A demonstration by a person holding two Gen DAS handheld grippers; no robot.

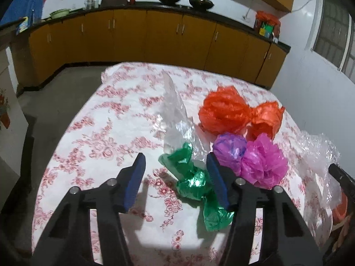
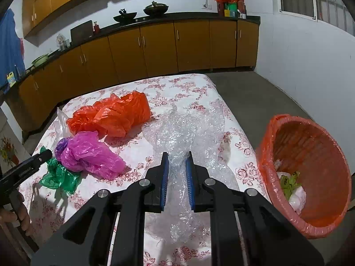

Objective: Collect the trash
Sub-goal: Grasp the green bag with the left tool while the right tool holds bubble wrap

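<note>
On the floral tablecloth (image 1: pixel 93 137) lie crumpled plastic bags: a green one (image 1: pixel 195 181), a purple one (image 1: pixel 230 148), a pink one (image 1: pixel 264 164), two orange ones (image 1: pixel 224 113) and a clear one (image 1: pixel 175 113). My left gripper (image 1: pixel 175 166) is open, its right finger against the green bag. My right gripper (image 2: pixel 177 163) has its jaws closed on clear bubble wrap (image 2: pixel 182 133), which lies between the pads on the table. The orange bin (image 2: pixel 310 173) stands to the right, with some trash inside.
Yellow kitchen cabinets (image 1: pixel 133 37) with a dark counter run behind the table. Woks and jars stand on the counter. Grey floor lies left of the table (image 1: pixel 44 110) and beyond it (image 2: pixel 255 93). A white wall with a window is on the right.
</note>
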